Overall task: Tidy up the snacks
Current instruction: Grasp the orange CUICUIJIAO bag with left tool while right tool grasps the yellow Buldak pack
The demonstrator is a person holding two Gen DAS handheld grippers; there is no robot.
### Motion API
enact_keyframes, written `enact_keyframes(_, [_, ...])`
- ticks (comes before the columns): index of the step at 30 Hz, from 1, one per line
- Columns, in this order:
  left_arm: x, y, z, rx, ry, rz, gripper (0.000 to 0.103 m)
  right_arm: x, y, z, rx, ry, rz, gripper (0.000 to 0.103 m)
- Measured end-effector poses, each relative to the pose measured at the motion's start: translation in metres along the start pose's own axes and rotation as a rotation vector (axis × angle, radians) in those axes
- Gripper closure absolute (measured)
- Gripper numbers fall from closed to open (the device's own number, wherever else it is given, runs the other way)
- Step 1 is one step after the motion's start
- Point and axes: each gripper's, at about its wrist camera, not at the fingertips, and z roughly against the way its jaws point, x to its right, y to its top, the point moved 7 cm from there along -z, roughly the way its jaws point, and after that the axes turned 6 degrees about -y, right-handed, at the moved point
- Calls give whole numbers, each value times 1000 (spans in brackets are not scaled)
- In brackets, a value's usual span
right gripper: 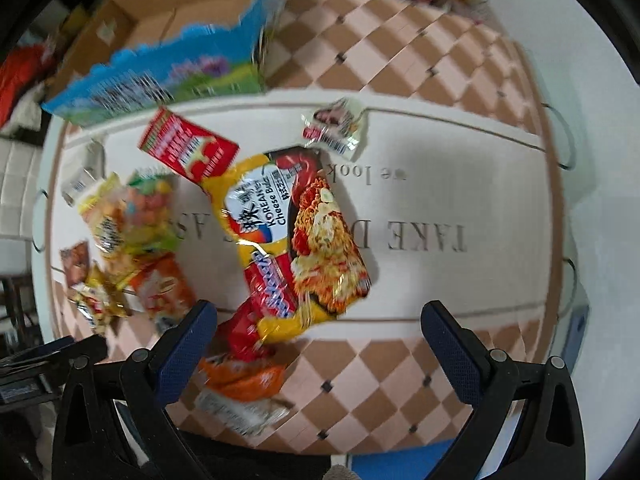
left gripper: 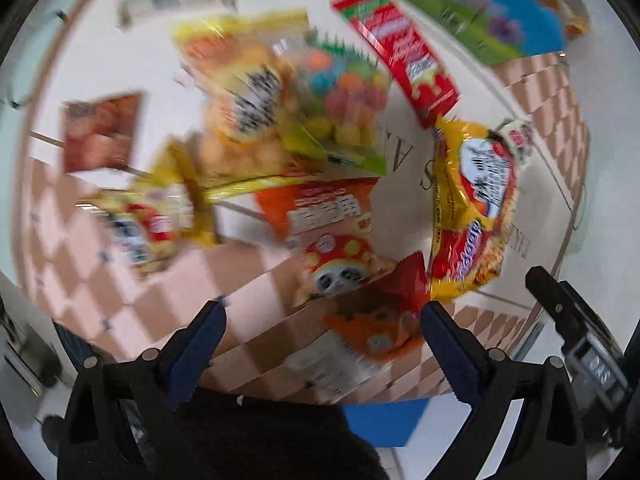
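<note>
Several snack packs lie scattered on a checkered tablecloth (right gripper: 400,380). A yellow and red noodle pack (right gripper: 296,236) lies in the middle; it also shows in the left wrist view (left gripper: 472,204). A red box (right gripper: 188,148) lies beyond it, also in the left wrist view (left gripper: 400,52). An orange panda pack (left gripper: 332,232) and an orange and red pack (left gripper: 384,320) lie near my left gripper (left gripper: 320,320), which is open and empty above them. My right gripper (right gripper: 320,320) is open and empty over the noodle pack's near end.
An open cardboard box (right gripper: 168,40) with blue and green print stands at the back left, also in the left wrist view (left gripper: 480,12). A small white and red pack (right gripper: 340,124) lies behind the noodles. Yellow packs (left gripper: 248,100) and a candy bag (left gripper: 344,96) lie further left.
</note>
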Motion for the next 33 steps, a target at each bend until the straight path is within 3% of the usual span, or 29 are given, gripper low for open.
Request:
enact_keyframes(7, [2, 19, -40, -23, -8, 96, 7, -4, 25, -53, -95, 35, 62, 0])
enact_keyframes(9, [0, 19, -46, -31, 0, 117, 32, -8, 30, -63, -116, 43, 82, 0])
enact_keyframes(14, [0, 11, -45, -6, 63, 69, 46, -24, 41, -85, -155, 47, 130, 0])
enact_keyframes(20, [9, -1, -30, 73, 330, -172, 46, -33, 49, -102, -208, 23, 85, 0])
enact_keyframes(24, [19, -10, -32, 97, 441, -291, 46, -18, 43, -109, -243, 47, -28, 7])
enact_keyframes(27, [22, -19, -40, 86, 457, -312, 45, -5, 30, -115, -282, 72, -121, 11])
enact_keyframes(33, [9, -33, -45, 81, 369, -229, 43, 1, 19, -118, -277, 92, -135, 7])
